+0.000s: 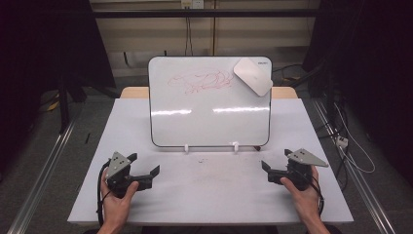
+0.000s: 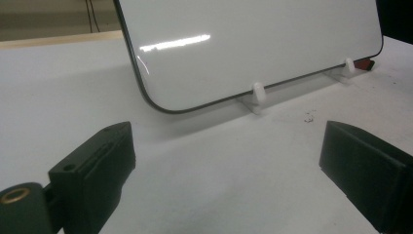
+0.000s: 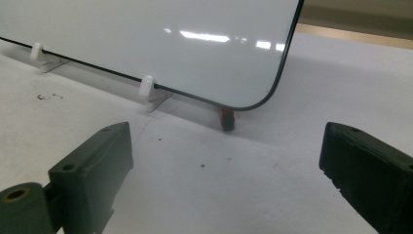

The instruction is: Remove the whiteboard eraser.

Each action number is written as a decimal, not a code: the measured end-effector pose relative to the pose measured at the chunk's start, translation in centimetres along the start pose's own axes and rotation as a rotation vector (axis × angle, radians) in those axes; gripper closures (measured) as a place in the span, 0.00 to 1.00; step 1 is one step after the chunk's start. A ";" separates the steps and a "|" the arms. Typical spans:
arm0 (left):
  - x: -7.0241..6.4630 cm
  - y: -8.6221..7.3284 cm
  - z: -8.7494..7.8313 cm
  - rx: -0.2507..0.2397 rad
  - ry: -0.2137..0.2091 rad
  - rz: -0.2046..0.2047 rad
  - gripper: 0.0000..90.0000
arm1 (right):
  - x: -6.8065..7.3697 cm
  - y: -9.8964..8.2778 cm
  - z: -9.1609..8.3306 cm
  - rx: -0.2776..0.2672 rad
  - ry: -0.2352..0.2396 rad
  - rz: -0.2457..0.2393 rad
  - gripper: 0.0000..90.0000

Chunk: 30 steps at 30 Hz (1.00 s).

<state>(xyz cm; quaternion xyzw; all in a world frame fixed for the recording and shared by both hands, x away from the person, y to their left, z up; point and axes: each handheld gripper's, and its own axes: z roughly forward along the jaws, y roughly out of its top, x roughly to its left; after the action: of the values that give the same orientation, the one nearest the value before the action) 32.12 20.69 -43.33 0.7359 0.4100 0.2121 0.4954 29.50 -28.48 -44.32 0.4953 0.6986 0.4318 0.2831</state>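
Near the left front of the white table, the left gripper rests in the person's left hand with its jaws spread wide and nothing between them, pointing right and a little toward the far side. Opposite it, near the right front, the right gripper sits in the right hand, jaws likewise spread and empty, pointing left. Between and beyond both grippers, well apart from each, the whiteboard stands tilted back on two small white clips at the table's middle. Red scribbles cover the board's upper part, and a white eraser clings to its far right corner. In the right gripper view a small red piece sits on the table under the board's near right corner, ahead of the open jaws. Faint dark specks lie on the table just in front of the board.
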 end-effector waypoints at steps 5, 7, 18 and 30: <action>0.0 0.0 0.1 0.001 -0.003 -0.008 0.06 | -0.2 0.0 0.2 0.002 -0.036 0.016 0.05; 0.0 0.0 0.1 0.006 -0.005 -0.003 0.06 | -0.2 0.1 0.2 0.005 -0.031 0.019 0.04; 0.5 -0.2 0.4 0.022 -0.014 0.001 0.06 | -0.2 1.8 1.3 0.024 -0.034 -0.005 0.04; 0.9 -0.1 0.5 0.020 -0.014 -0.014 0.06 | -0.4 5.2 3.7 -0.007 -0.022 -0.007 0.05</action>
<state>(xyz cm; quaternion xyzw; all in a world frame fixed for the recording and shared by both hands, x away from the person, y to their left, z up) 32.98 21.11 -43.73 0.7392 0.4137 0.1994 0.4926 34.97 -26.95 -41.44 0.4967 0.6957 0.4278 0.2937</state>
